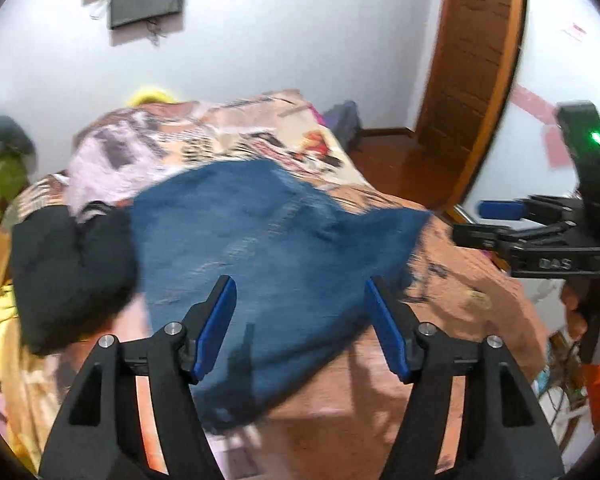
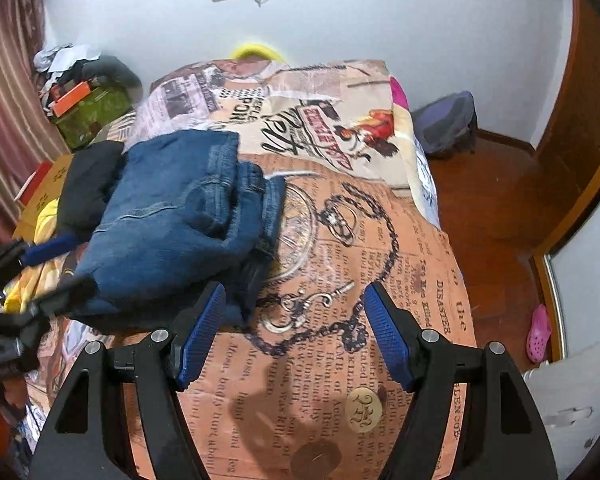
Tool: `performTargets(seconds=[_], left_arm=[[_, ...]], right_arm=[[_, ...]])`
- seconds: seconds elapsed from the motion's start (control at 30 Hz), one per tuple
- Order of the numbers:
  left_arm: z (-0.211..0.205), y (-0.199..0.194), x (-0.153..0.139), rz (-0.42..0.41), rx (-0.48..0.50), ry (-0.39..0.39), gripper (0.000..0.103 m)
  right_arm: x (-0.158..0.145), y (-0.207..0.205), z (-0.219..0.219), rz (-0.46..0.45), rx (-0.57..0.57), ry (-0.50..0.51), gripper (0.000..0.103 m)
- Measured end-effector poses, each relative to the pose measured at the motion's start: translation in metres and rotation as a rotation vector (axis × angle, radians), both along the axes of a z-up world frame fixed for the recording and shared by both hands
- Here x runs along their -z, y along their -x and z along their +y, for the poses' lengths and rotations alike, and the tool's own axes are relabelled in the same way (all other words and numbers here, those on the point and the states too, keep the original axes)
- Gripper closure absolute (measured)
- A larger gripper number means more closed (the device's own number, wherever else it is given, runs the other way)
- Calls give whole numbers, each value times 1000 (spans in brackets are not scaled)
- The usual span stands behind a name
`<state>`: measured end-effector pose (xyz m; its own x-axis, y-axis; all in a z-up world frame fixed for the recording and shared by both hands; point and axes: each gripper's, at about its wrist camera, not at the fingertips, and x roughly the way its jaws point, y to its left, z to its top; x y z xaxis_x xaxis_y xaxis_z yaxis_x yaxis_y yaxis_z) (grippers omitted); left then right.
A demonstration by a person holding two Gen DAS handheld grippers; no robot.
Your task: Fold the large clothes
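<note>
Folded blue jeans (image 1: 268, 264) lie on the bed's printed cover (image 1: 460, 304); in the right wrist view the jeans (image 2: 172, 224) sit left of centre in a thick bundle. My left gripper (image 1: 300, 320) is open and empty above the jeans' near edge. My right gripper (image 2: 294, 328) is open and empty over the cover, just right of the jeans. The right gripper also shows at the right edge of the left wrist view (image 1: 500, 220), and the left gripper at the left edge of the right wrist view (image 2: 40, 276).
A black garment (image 1: 68, 272) lies beside the jeans on the left, with yellow cloth (image 2: 44, 216) under it. A pillow (image 2: 340, 120) lies at the bed's head. A wooden door (image 1: 472, 72), a dark bag (image 2: 448, 120) and a pink shoe (image 2: 538, 334) are on the right.
</note>
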<state>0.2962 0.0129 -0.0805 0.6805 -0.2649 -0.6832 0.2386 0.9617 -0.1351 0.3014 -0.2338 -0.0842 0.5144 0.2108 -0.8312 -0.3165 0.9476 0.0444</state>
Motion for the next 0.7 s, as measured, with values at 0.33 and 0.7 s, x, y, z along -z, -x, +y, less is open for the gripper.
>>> performTargets(seconds=[0.33, 0.7], left_arm=[[81, -12, 49, 119, -201, -5, 37], [80, -12, 86, 179, -206, 81, 35]], right_arm=[[-11, 10, 33, -57, -54, 21, 35], [-23, -8, 75, -107, -124, -32, 35]])
